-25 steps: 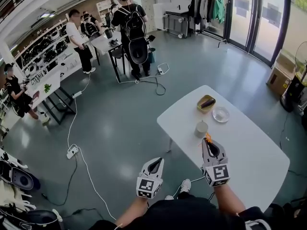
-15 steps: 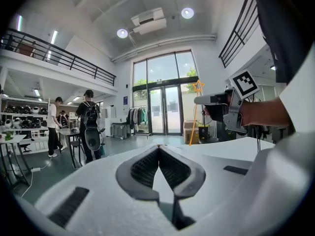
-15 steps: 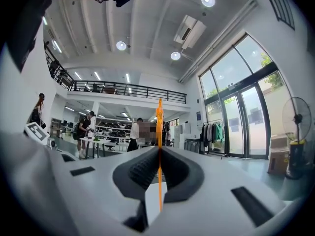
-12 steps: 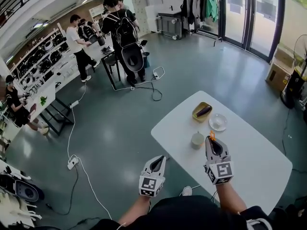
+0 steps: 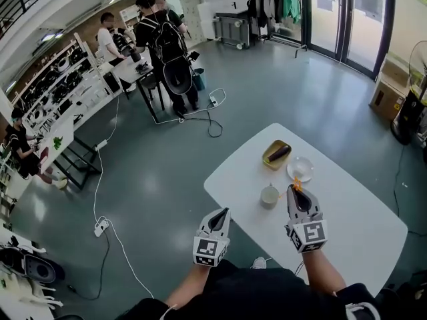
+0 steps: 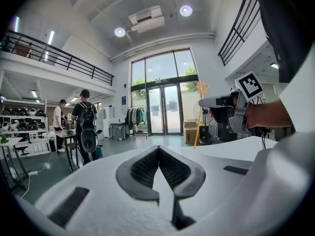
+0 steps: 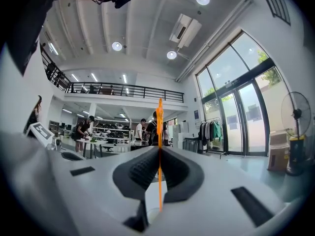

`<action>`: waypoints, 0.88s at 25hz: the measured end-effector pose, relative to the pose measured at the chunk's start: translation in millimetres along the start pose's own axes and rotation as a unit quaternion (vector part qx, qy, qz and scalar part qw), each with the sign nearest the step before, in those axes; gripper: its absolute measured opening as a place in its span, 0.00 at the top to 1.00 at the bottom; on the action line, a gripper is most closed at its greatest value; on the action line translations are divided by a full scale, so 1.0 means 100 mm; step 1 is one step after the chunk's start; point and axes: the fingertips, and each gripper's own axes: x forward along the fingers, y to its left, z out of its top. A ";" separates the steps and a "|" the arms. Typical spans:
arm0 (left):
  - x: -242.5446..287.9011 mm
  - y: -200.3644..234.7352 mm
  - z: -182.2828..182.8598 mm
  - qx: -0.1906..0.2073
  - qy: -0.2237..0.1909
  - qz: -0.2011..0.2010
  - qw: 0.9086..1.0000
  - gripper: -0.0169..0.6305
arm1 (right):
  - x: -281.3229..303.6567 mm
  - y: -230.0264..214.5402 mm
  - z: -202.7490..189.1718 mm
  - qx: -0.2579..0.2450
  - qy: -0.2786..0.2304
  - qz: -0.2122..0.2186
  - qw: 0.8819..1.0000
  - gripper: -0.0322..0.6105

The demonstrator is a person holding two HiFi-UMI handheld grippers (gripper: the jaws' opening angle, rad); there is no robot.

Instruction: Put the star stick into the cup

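Note:
A thin orange star stick (image 5: 295, 186) stands upright in my right gripper (image 5: 293, 191), which is shut on it over the white table (image 5: 360, 219). In the right gripper view the stick (image 7: 159, 117) runs straight up between the closed pads of the right gripper (image 7: 159, 149). A pale cup (image 5: 269, 195) sits upright on the table just left of that gripper's tip, apart from it. My left gripper (image 5: 219, 213) hovers off the table's near-left edge, shut and empty. From the left gripper (image 6: 158, 149) I see the star stick (image 6: 199, 119) off to the right.
Behind the cup lie a yellow tray (image 5: 275, 153) holding a dark purple item and a clear glass dish (image 5: 300, 169). Cables (image 5: 103, 225) trail over the grey floor to the left. People (image 5: 163, 39) stand at far tables. A cardboard box (image 5: 387, 102) sits by the glass doors.
Both grippers have moved forward together toward the table. The cup and dishes now sit closer, and the stick's tip is level with the cup's right side.

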 end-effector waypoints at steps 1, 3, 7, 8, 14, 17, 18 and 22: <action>0.05 0.01 0.02 0.001 0.000 -0.001 1.000 0.96 | 0.03 -0.03 -0.02 0.003 0.001 -0.003 1.000 0.93; 0.14 0.05 0.08 0.002 -0.003 -0.006 1.000 0.96 | 0.10 -0.10 -0.06 0.009 0.003 -0.011 1.000 0.93; 0.32 0.13 0.05 0.006 0.006 -0.019 1.000 0.96 | 0.25 -0.20 -0.19 0.029 0.017 -0.023 0.999 0.93; 0.36 0.16 0.04 0.007 0.009 -0.023 1.000 0.96 | 0.29 -0.21 -0.22 0.034 0.020 -0.026 0.999 0.93; 0.50 0.34 -0.06 0.005 0.014 -0.050 0.999 0.96 | 0.50 -0.26 -0.47 0.072 0.034 -0.047 0.996 0.93; 0.56 0.42 -0.06 0.007 0.021 -0.057 0.998 0.96 | 0.60 -0.31 -0.63 0.093 0.041 -0.056 0.993 0.93; 0.58 0.44 -0.05 0.008 0.023 -0.058 0.998 0.96 | 0.63 -0.33 -0.67 0.100 0.043 -0.061 0.992 0.93; 0.65 0.52 -0.03 0.009 0.021 -0.071 0.997 0.96 | 0.67 -0.42 -0.83 0.134 0.047 -0.088 0.986 0.93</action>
